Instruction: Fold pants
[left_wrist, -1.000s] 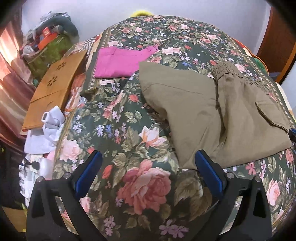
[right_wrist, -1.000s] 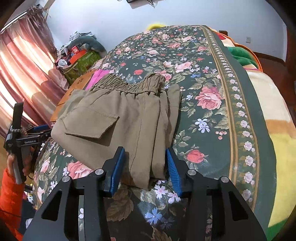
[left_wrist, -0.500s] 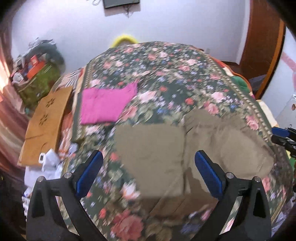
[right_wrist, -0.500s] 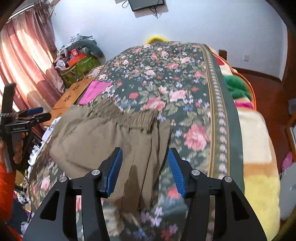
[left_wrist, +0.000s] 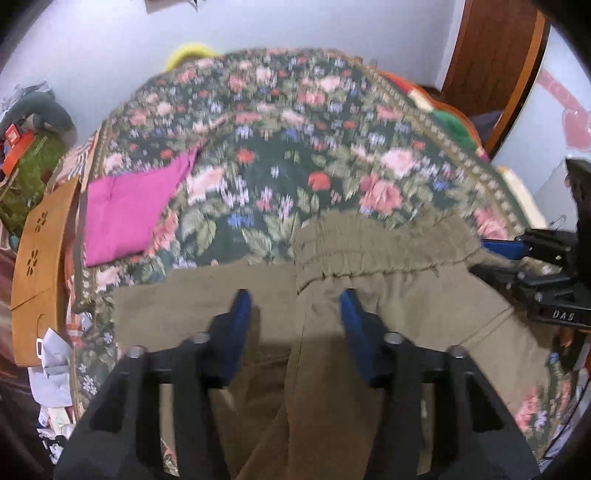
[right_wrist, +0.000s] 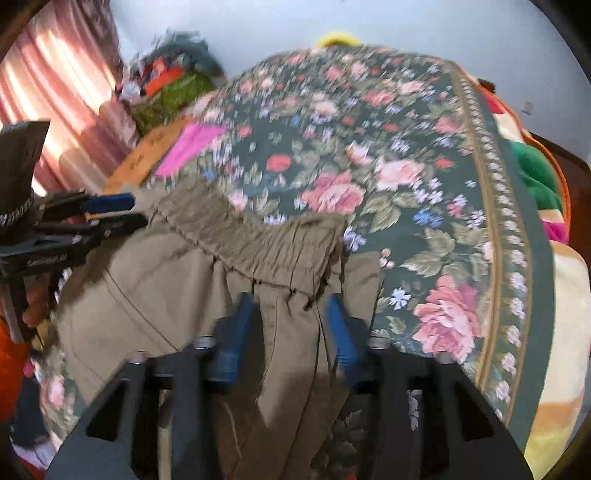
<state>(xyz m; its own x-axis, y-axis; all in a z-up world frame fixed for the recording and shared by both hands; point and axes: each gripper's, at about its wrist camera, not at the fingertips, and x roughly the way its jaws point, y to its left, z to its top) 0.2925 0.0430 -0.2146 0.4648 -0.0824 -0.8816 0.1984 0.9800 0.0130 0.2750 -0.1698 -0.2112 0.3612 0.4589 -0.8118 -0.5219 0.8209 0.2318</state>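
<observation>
Left wrist view: olive pants (left_wrist: 388, 295), part-folded, lying at the near edge of the floral bedspread (left_wrist: 295, 147). Left gripper (left_wrist: 295, 306) spread, straddling a fabric fold below the waistband, apparently poised to pinch. Right gripper (right_wrist: 291, 310) likewise spread over gathered cloth. Magenta garment (left_wrist: 129, 210) toward the left edge.

Black gripper (left_wrist: 293, 325) frames, blue pads (left_wrist: 240, 314), seemingly orange sleeve (right_wrist: 11, 365).
</observation>
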